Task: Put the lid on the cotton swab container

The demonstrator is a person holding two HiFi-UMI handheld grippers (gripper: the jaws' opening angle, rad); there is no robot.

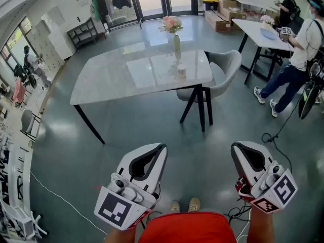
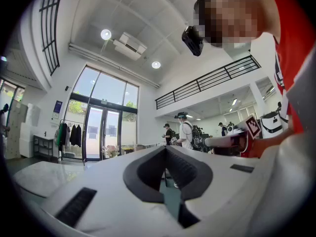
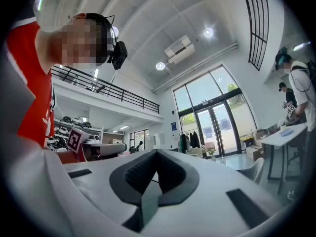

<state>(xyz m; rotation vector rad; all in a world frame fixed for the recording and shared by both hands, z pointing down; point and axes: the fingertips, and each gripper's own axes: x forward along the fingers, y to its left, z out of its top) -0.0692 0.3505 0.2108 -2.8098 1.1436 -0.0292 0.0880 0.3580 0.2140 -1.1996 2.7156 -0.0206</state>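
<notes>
While the person stands well back from it, the pale marble-top table [image 1: 111,80] fills the middle of the head view, with a grey chair [image 1: 228,67] at its right end. Left gripper [image 1: 162,148] and right gripper [image 1: 237,147] are held low by the person's body, well apart from the table. Both are clenched, jaws together, nothing between them. A vase [image 1: 176,42] of pink flowers stands near the table's far edge. The small white swab container [image 1: 181,70] stands just beside the vase, on its near side; I cannot tell whether it has a lid on.

Small white container [image 1: 181,71] on the table [image 1: 111,80], too distant and small for any detail.
</notes>
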